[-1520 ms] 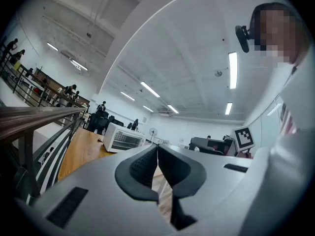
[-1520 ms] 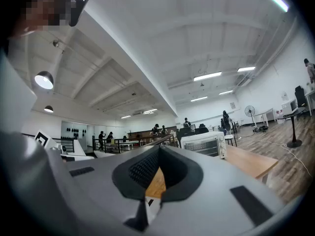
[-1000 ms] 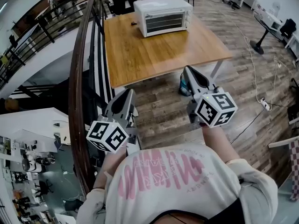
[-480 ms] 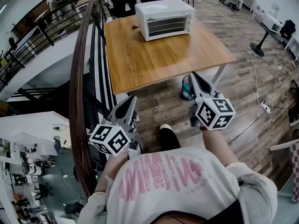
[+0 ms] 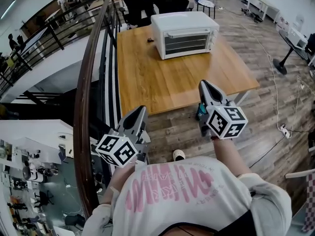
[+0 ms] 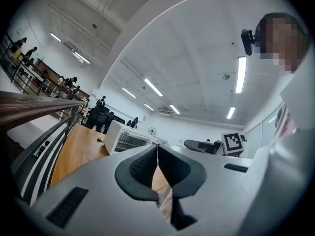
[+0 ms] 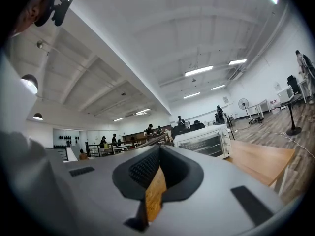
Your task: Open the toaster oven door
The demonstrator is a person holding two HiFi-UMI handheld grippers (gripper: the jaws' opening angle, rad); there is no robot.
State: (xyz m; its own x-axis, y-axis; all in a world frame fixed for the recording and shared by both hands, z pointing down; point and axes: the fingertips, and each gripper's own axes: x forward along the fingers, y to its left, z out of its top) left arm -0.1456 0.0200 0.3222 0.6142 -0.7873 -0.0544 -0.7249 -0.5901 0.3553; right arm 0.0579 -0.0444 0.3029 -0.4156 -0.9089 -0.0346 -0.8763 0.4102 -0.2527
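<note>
Well, the white boxy toaster oven sits at the far end of the wooden worktop. Its long side runs across, and its glass door (shut) faces me. My left gripper and right gripper are both clenched on nothing, by the worktop's near edge. Bare wood lies between us, and a dark handrail borders my left.

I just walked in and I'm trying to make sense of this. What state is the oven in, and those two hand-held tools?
Toaster oven: door closed, standing on the wooden table, nothing touching it.
Left gripper: jaws together, empty, well short of the oven.
Right gripper: jaws together, empty, well short of the oven.
</note>
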